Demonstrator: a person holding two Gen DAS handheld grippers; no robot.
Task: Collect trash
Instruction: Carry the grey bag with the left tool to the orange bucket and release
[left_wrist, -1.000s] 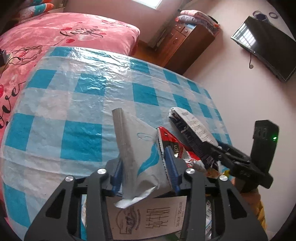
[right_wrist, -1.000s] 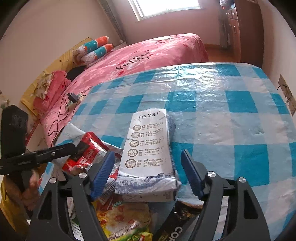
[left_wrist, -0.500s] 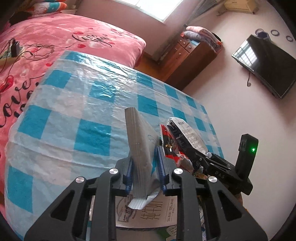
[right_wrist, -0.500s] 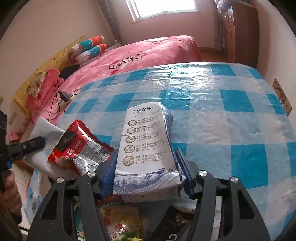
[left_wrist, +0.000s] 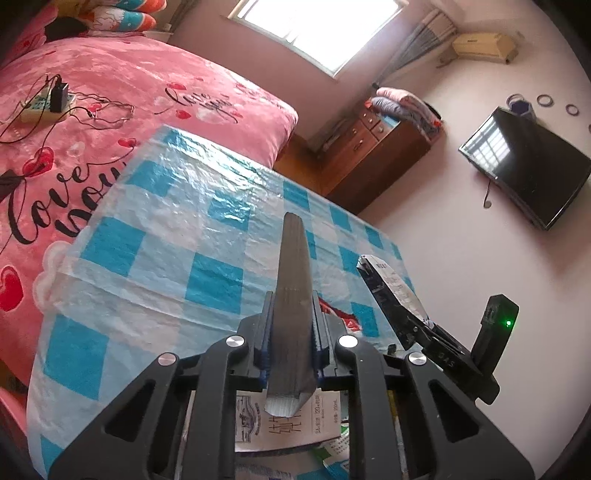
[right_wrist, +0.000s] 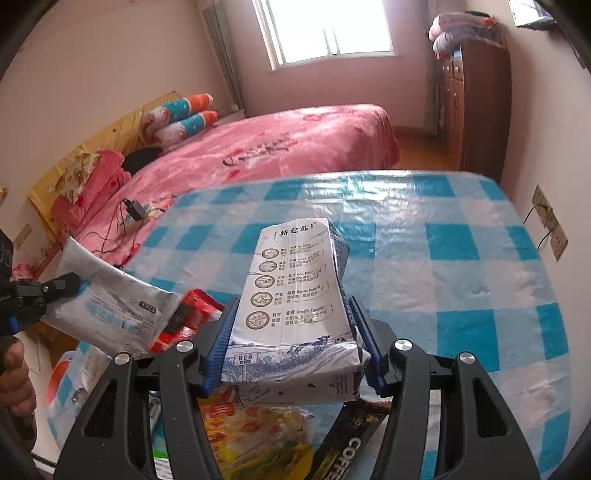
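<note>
My left claw (left_wrist: 291, 343) is pressed together on a flattened grey-and-white plastic pouch (left_wrist: 291, 295), which stands on edge between the blue pads and points away past the tips; pinched thin like this, I judge, it won't slip while I carry it off. My right claw (right_wrist: 290, 339) is pinching a white printed milk carton (right_wrist: 295, 295) across its width, the pads flat on its two sides, the carton lying lengthwise out ahead of the tips. Directly beneath both claws sits the rest of the litter: a yellow snack wrapper (right_wrist: 255, 439) and a black coffee sachet (right_wrist: 351, 446) under the right, and just to its left a red crinkled snack packet (right_wrist: 192, 317). Beyond the tips stretches the blue-and-white checked plastic cover of the bench (right_wrist: 443, 258), then the pink bed (right_wrist: 277, 155). Only the right view shows the pouch's broad printed face and the hand (right_wrist: 14, 380) gripping the left handle; only the left view shows the carton's dark side
</note>
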